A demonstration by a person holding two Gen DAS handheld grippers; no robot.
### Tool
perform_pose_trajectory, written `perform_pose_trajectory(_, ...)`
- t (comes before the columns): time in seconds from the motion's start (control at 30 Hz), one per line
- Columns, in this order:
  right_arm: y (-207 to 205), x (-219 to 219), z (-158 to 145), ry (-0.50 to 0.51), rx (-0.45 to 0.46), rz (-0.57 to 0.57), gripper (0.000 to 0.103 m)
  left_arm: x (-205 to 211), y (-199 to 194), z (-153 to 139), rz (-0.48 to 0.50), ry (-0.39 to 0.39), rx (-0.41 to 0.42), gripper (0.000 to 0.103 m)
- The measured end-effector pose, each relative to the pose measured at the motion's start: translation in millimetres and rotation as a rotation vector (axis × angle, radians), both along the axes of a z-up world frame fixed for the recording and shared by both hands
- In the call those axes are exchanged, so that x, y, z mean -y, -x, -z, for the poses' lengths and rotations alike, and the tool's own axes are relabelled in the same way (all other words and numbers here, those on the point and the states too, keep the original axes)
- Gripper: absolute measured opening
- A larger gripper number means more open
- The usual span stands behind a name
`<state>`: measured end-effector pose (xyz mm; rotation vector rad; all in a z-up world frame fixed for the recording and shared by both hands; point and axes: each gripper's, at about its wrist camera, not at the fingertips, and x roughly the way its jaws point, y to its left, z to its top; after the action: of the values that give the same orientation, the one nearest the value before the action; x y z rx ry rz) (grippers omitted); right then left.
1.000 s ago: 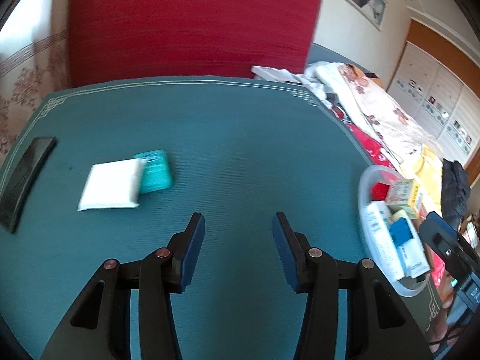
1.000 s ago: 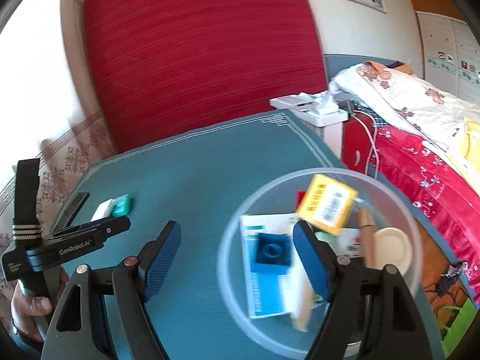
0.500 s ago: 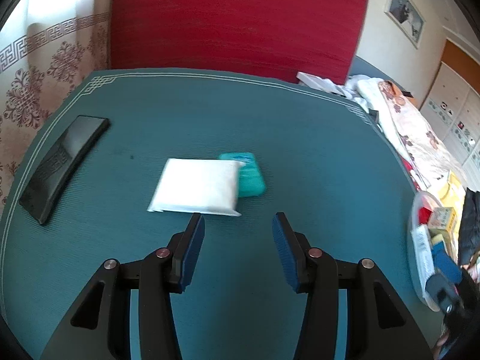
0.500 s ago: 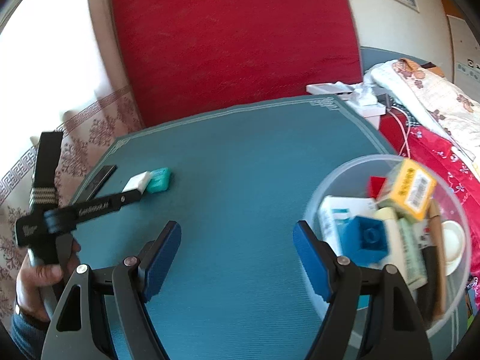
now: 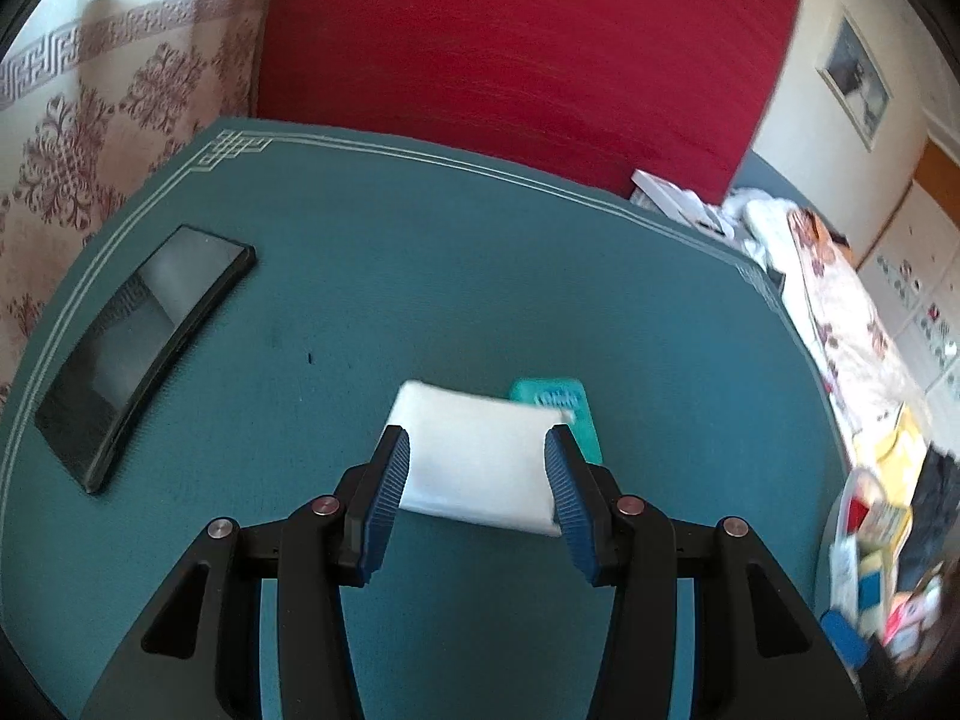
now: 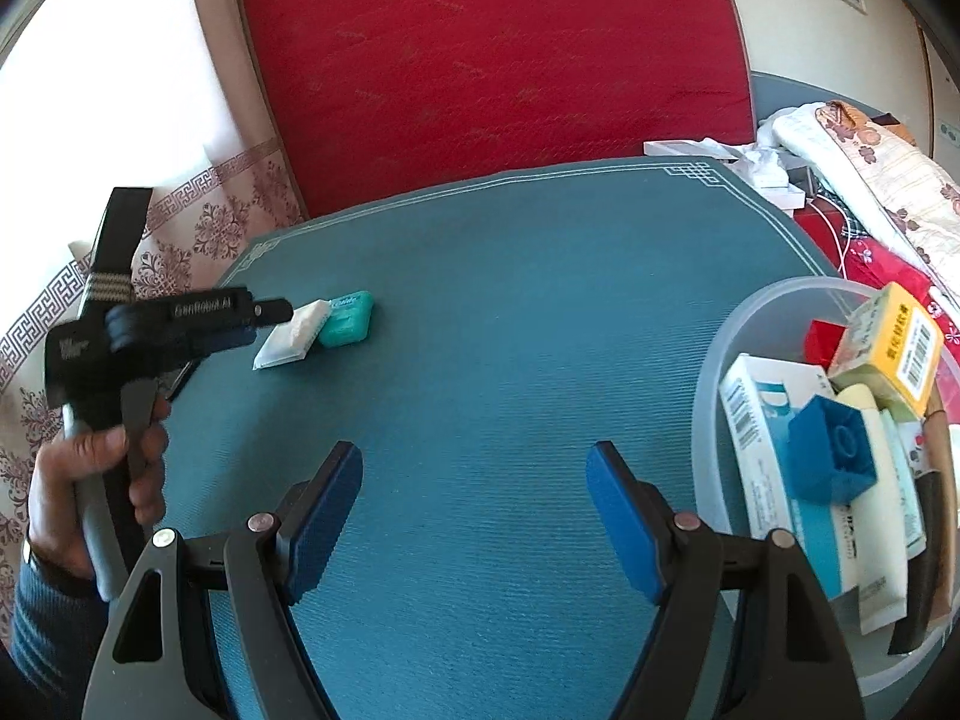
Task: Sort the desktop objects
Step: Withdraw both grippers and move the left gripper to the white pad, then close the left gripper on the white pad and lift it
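The left gripper (image 5: 477,468) has its jaws apart, one on each side of the white pack (image 5: 480,456). The pack lies flat on the blue bench (image 5: 420,276). Whether the pads touch the pack is hard to tell; a thin bit of white shows past each pad. The near corners of the pack hide behind the pads.

A green box (image 5: 564,405) lies just behind the pack, touching it. The pack covers part of the box, and the words on its lid are too blurry to read. A black phone (image 5: 147,342) lies well apart, near the bench's left edge.

From the right wrist, the right gripper (image 6: 477,510) has its jaws wide apart with nothing between them, over bare bench. A clear tub (image 6: 714,360) sits at the right, cut off by the picture edge. Inside it are a blue block (image 6: 834,456), a yellow box (image 6: 894,348), something red (image 6: 825,339) and some white boxes piled together. A hand (image 6: 90,474) holds the left gripper's grip.
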<state>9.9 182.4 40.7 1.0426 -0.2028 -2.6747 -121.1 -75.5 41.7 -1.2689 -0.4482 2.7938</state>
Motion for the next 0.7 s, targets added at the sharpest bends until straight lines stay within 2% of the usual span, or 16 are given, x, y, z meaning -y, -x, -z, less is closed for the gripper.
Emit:
perform_pose_trajectory(0.3,8,1,7,0.004,0.023,-0.008,0.080,15,35,15,-0.100,-0.105,0.078,0.051)
perform_pose_trajectory(0.33,9,1,7,0.004,0.026,-0.007,0.080,16,38,15,-0.104,-0.106,0.077,0.052)
perform_pose_trajectory(0.4,11,2,8,0.004,0.030,-0.007,0.080,15,42,16,-0.104,-0.101,0.071,0.064)
perform_pose_trajectory(0.7,14,13,14,0.003,0.049,-0.020,0.080,14,56,25,-0.060,-0.065,0.058,0.064)
